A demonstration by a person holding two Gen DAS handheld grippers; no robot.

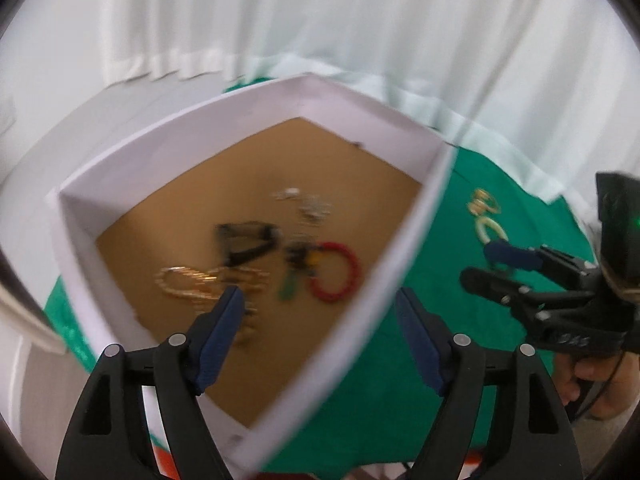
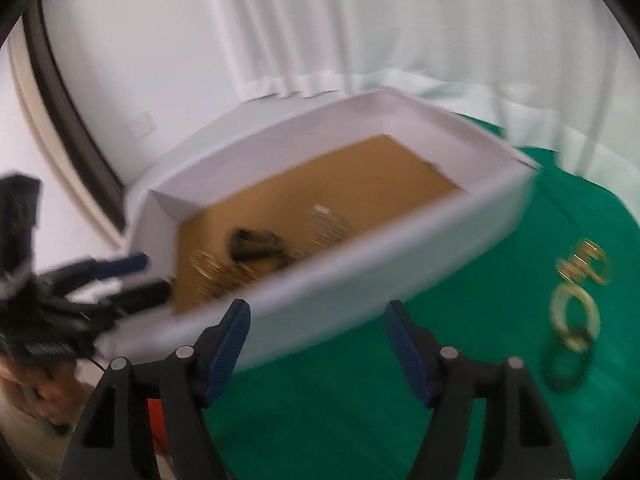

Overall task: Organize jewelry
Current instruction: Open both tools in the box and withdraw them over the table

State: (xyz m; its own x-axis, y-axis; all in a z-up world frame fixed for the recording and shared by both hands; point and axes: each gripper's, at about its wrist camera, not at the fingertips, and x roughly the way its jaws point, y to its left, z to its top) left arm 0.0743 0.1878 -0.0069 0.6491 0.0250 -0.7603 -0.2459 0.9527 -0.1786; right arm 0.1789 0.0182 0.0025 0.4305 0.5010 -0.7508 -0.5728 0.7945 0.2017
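Note:
A white box [image 1: 180, 148] with a brown floor holds blurred jewelry: a red bead bracelet [image 1: 338, 272], a black piece [image 1: 248, 242], gold chains [image 1: 192, 282] and silvery bits [image 1: 314, 206]. My left gripper [image 1: 320, 300] hangs open over the box's near corner, one finger on each side of its wall, nothing between them. On the green cloth [image 2: 340, 400] to the right of the box [image 2: 360, 280] lie gold hoops [image 2: 586, 266], a cream bangle [image 2: 576, 312] and a dark ring [image 2: 566, 368]. My right gripper [image 2: 318, 312] is open and empty above the cloth, in front of the box wall.
White curtains [image 1: 320, 20] hang behind the table. A dark door frame [image 2: 68, 100] stands at the left. An orange object [image 2: 154, 412] shows at the table's near edge. The person's hands [image 1: 600, 384] hold both grippers; the left gripper [image 2: 150, 276] shows at the box's left end.

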